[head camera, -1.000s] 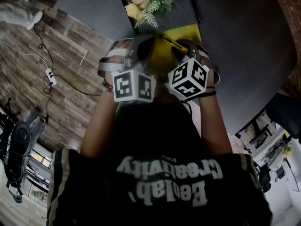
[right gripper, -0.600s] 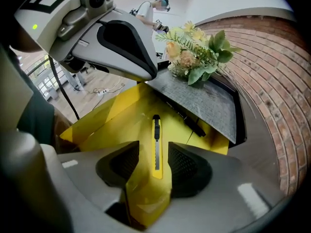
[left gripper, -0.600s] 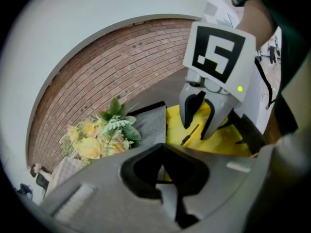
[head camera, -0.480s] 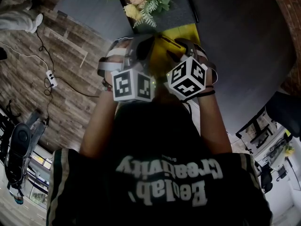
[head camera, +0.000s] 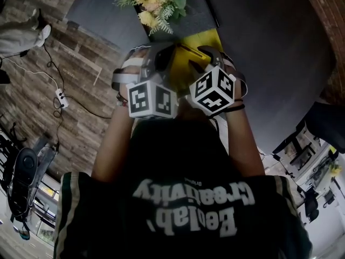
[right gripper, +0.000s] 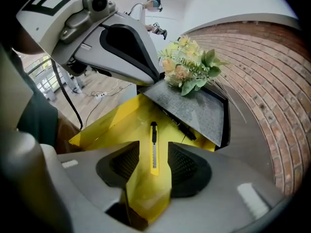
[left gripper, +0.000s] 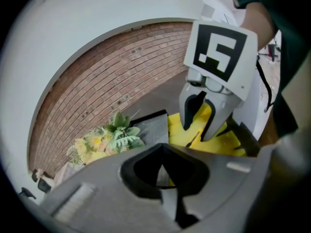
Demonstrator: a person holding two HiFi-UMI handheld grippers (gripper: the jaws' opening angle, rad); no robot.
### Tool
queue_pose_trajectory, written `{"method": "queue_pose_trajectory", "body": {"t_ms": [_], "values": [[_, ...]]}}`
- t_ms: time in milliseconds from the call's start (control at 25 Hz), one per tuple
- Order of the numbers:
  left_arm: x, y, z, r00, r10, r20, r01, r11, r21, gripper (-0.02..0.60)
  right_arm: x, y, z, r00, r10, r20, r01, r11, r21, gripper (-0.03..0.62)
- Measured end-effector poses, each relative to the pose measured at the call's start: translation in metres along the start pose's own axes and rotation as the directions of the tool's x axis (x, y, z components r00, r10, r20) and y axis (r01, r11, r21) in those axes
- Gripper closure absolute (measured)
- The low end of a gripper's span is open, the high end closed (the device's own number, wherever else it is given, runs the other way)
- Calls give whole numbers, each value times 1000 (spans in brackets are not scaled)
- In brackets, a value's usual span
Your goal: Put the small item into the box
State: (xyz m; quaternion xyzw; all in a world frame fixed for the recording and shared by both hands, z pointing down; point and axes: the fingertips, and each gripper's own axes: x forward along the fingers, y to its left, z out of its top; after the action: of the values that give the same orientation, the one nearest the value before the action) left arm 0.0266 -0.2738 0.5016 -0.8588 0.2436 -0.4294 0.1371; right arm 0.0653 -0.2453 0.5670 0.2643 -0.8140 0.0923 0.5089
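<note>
Evidently the job is all but done: the knife (right gripper: 154, 147) lies flat on the yellow floor of the box (right gripper: 112, 123). The right gripper (right gripper: 154, 161) has just spread its jaws wide, pads clear on either side of it, so only pulling away is left. It's a slim yellow cutter with a black tip; the left gripper (left gripper: 163, 171) looks pinched narrow, perhaps on a flap.

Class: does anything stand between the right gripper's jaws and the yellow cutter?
Nothing visible does. The right gripper has just been opening its jaws; the cutter lies uncovered inside the yellow box, between them, untouched.
</note>
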Motion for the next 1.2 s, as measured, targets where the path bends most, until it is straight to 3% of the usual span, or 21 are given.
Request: {"method": "queue_pose_trajectory", "body": {"t_ms": [600, 1200], "values": [[-25, 6, 40, 999, 35, 32, -36, 998, 44, 580, -48, -5, 17, 995, -56, 82, 57, 998, -9, 422], [-65, 5, 74, 995, 99, 33, -98, 995, -19, 580, -107, -8, 28, 976, -107, 188, 124, 989, -79, 441]]}}
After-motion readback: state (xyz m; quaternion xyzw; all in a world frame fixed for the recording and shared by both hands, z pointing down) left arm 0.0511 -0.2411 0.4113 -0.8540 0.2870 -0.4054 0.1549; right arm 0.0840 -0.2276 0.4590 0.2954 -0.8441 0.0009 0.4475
